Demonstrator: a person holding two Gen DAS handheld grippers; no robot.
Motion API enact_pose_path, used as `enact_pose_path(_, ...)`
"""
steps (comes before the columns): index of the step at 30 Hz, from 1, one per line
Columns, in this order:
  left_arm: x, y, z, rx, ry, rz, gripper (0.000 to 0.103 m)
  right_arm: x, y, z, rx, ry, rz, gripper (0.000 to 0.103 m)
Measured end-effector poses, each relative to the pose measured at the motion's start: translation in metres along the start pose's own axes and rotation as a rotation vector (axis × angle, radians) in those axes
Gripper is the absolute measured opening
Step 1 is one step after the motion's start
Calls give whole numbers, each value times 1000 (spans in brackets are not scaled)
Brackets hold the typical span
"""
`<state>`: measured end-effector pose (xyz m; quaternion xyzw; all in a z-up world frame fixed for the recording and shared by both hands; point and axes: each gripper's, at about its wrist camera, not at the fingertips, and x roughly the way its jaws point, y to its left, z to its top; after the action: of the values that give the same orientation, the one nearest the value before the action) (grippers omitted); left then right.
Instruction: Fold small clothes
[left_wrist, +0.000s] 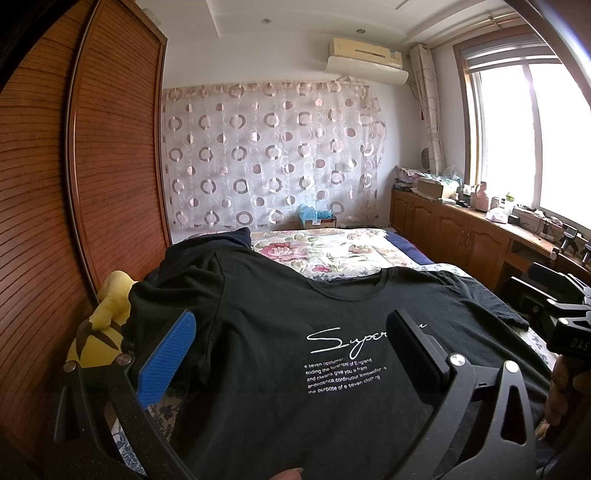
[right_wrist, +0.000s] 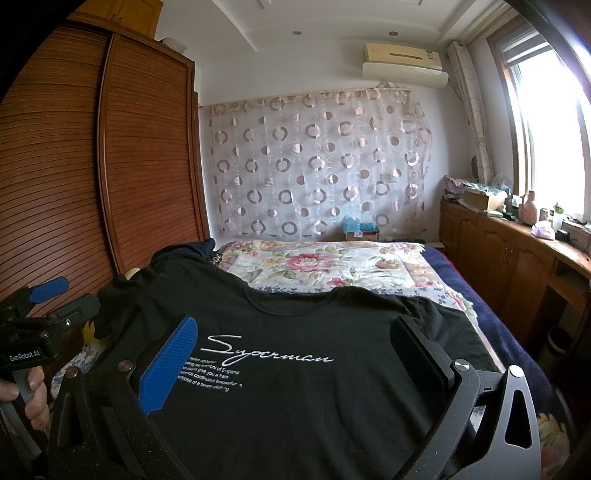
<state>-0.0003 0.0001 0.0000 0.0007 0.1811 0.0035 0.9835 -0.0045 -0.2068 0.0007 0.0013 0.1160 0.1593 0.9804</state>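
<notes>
Across the floral-quilted bed (right_wrist: 325, 266) a black printed cotton T-shirt (right_wrist: 295, 369) lies flat, collar toward the far curtained wall, a yellow plush toy (left_wrist: 99, 332) at its left sleeve. Left gripper (left_wrist: 291, 354) and right gripper (right_wrist: 295, 354) hover above it, fingers spread wide, holding nothing.

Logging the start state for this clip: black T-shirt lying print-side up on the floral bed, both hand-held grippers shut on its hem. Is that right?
Not quite. The black T-shirt does lie print-side up on the floral bed, but each wrist view shows its own hand-held gripper, left and right, open above the fabric, holding nothing.
</notes>
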Motion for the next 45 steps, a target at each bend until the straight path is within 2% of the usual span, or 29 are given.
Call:
enact_pose_path(23,34,40,-21,-27,128,33,103,24,-5,-3,-38,96,103,103)
enact_pose_path(35,41,80,-25,-36,146,21,103,40,-9,9,-77,148,164,103)
enact_pose_path(38,47,98,-26,-56,162,15,96,42,-11,8,-79,154,175,103)
enact_pose_path(43,55,128,-24,-92,184,18,78,48,-13,7,-64,177,205,103)
enact_pose_path(45,59,138,-21,-102,183,25,75,50,-13,7,-71,188,213,103)
